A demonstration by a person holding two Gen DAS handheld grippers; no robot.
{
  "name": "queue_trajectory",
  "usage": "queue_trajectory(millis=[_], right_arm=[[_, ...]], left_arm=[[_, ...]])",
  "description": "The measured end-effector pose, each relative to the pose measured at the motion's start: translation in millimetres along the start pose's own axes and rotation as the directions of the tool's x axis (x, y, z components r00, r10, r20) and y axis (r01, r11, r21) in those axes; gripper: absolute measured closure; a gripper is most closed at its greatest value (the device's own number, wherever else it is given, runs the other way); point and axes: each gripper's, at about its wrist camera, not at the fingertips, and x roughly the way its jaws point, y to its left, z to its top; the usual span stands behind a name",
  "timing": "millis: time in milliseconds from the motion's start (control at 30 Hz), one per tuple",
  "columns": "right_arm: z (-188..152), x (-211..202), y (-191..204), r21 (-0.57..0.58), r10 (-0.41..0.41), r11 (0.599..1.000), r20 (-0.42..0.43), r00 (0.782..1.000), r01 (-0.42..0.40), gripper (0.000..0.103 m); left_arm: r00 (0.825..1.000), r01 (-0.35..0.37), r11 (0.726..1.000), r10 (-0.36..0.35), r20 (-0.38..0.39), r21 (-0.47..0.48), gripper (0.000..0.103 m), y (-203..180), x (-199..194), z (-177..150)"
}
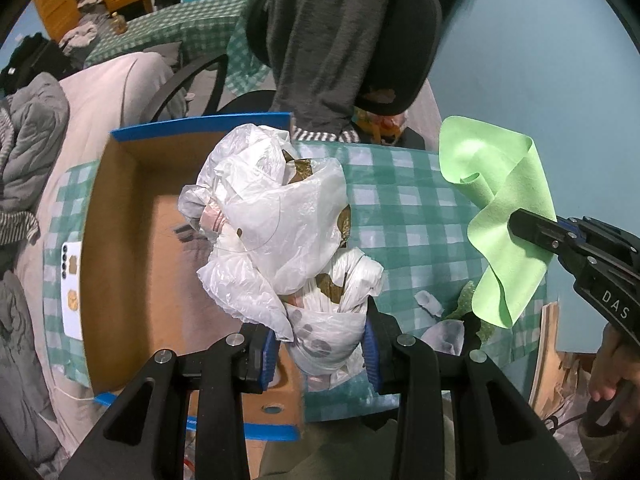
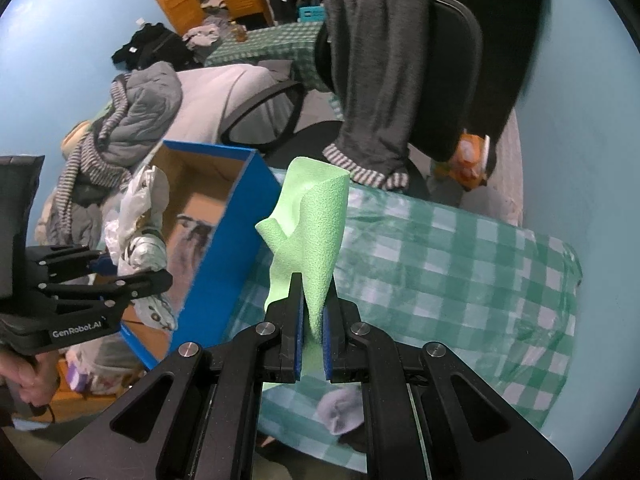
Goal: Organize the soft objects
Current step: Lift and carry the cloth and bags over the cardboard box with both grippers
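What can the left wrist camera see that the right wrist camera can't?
Only the left wrist view shows the white phone lying beside the box.

Only the right wrist view shows the small lilac cloth on the table.

Both show the blue cardboard box, the checked tablecloth, the white plastic bag in the left hand-held gripper, and the green cloth in the right hand-held gripper.

A grey garment (image 2: 384, 80) hangs over a black office chair (image 2: 452, 60) behind the green-checked tablecloth (image 2: 460, 272).
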Motion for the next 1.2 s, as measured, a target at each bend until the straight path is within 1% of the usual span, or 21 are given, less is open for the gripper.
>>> queue_trajectory(millis=[367,667,967,1200], right_arm=[[17,17,50,-0.079,0.054,0.995,-0.003,0.999,-0.054,0.096],[30,36,91,-0.135,0.091,0.986,-0.02,0.996,-0.093,0.096],[39,62,128,-0.18,0.116,0.976,-0.053,0.992,-0.123,0.096],[42,84,151,-0.195,0.115,0.972,-0.084,0.99,-0.13,0.096]], left_arm=[[1.0,-0.03,0.997,0.03,0.009,-0.074,0.068,46,-8,-14],[0.999,-0.055,0.99,0.055,-0.005,-0.128,0.068,89,-10,-26],[0.997,-0.067,0.986,0.061,-0.039,-0.156,0.067,124,2,-33],[0.996,-0.065,0.987,0.055,-0.069,-0.146,0.067,137,17,-34]])
